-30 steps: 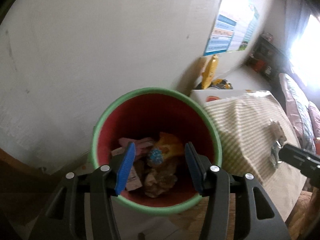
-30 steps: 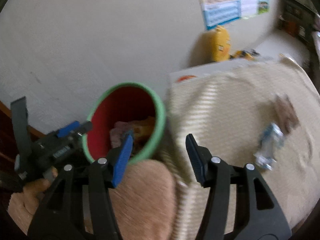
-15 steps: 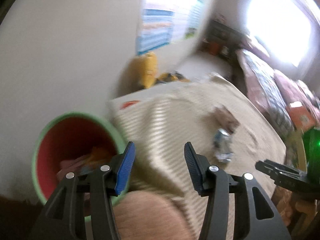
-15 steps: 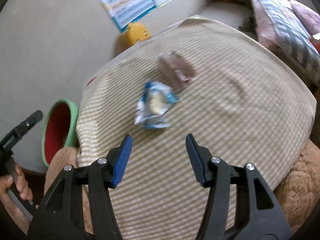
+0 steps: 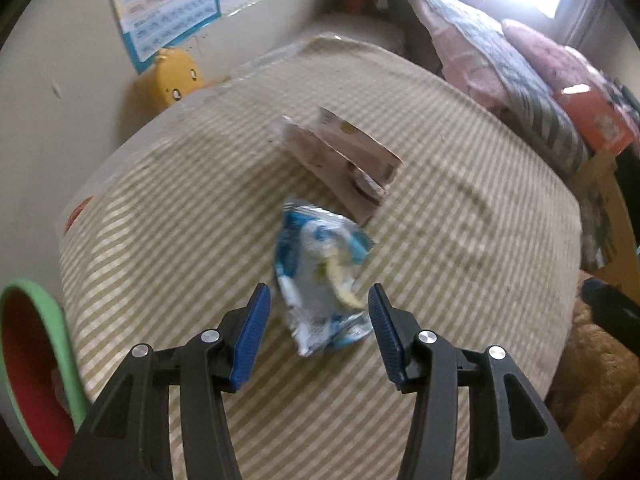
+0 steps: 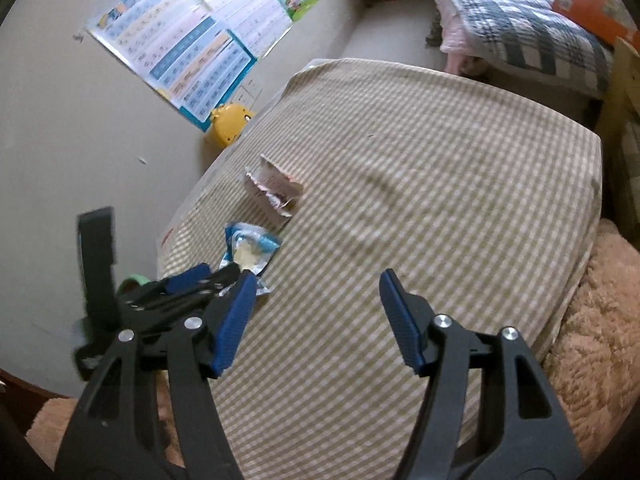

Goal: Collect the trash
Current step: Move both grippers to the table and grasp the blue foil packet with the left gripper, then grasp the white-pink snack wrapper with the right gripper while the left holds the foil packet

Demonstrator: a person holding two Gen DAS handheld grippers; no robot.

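With both jaws spread wide and empty, the left gripper (image 5: 318,320) hovered over the blue wrapper (image 5: 322,276) lying on the checked cloth (image 5: 460,208), while the right gripper (image 6: 316,316) waited equally agape; closing might pinch fabric or skid the slick foil away.

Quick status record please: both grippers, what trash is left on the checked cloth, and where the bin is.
left gripper: open, empty, lined up on the blue wrapper
right gripper: open, empty, over bare cloth
blue wrapper: flat on the checked cloth, not gripped
brown wrapper: torn, just beyond the blue one
bin: green rim, red inside, off the cloth's left edge
trash left on cloth: two pieces
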